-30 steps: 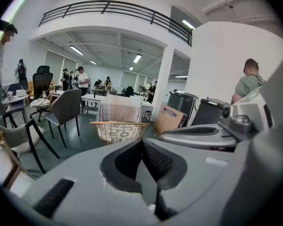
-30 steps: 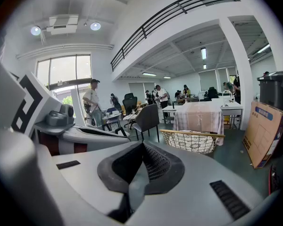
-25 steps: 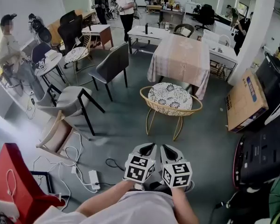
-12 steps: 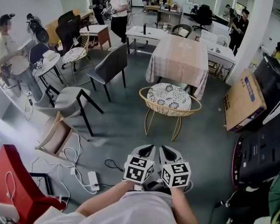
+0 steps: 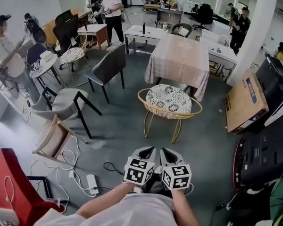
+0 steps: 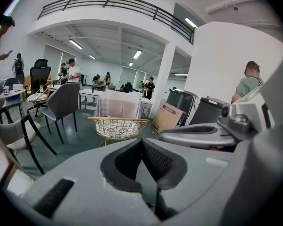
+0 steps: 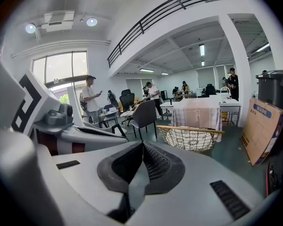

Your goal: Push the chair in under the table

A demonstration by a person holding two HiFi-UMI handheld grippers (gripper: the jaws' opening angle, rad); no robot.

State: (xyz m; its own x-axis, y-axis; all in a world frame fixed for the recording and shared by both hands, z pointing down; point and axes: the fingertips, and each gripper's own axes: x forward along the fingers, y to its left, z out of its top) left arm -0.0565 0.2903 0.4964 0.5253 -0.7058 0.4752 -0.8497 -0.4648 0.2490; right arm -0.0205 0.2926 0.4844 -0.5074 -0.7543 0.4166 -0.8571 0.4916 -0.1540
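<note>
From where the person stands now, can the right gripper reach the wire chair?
Probably not yet: the right gripper, shut, is held near the body, and bare floor separates it from the wire chair. Nothing blocks the way, so stepping forward should do.

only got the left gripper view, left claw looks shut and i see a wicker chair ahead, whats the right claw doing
Observer: The right gripper view shows the right claw shut, with nothing between its jaws.
Operator: are we touching the chair yet
Observer: No. In the head view the left claw sits beside the right one, and bare grey floor lies between them and the wicker chair.
Operator: is the seat under the table at all
Observer: Not that the head view shows. The chair stands at the near end of the cloth-covered table, with its patterned seat out in front of the hanging cloth.
</note>
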